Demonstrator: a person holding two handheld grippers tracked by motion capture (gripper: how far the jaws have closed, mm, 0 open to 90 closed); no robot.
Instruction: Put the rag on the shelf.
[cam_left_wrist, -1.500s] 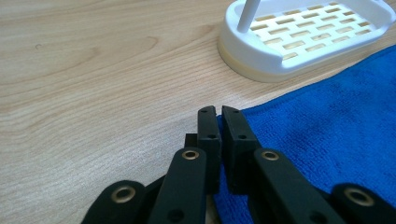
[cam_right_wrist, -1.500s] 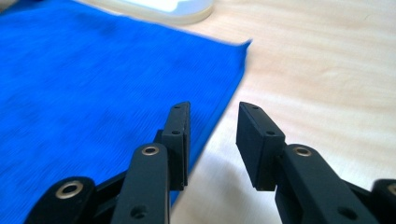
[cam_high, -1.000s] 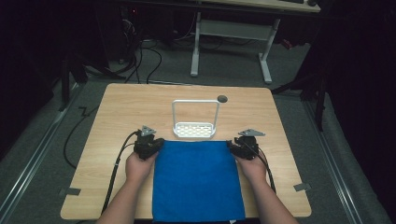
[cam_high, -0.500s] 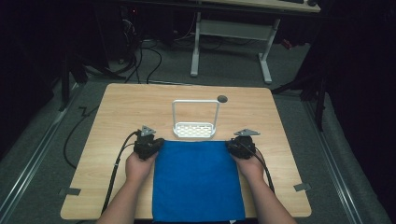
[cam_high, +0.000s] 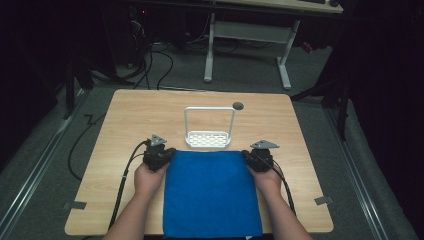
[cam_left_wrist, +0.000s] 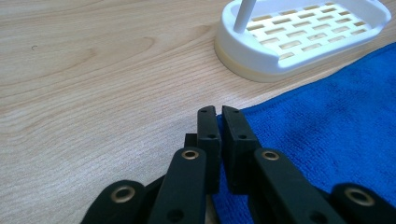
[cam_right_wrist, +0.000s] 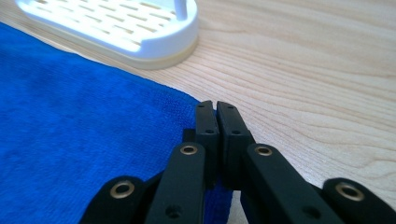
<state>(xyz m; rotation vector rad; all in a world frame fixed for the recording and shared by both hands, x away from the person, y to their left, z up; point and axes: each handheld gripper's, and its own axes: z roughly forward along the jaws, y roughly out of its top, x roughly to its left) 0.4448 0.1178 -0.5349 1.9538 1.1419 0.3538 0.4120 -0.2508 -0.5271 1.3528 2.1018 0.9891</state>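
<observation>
So that it can be lifted evenly, the blue cloth, lying flat on the table before the white rack, is pinched at its far corners by the left gripper, clamped, and the right gripper, whose jaws have just been closing onto it.

One blue cloth lies on the single wooden surface, and one white slotted tray with one upright loop handle stands at the cloth's far edge. There are two grippers, the left gripper and the right gripper, each with two black jaws, each carrying one grey three-cornered plate and trailing one cable, and each held in one of the person's two hands. The surface also has one round dark hole near its far edge, and two small grey tape tabs sit at its near corners.
</observation>
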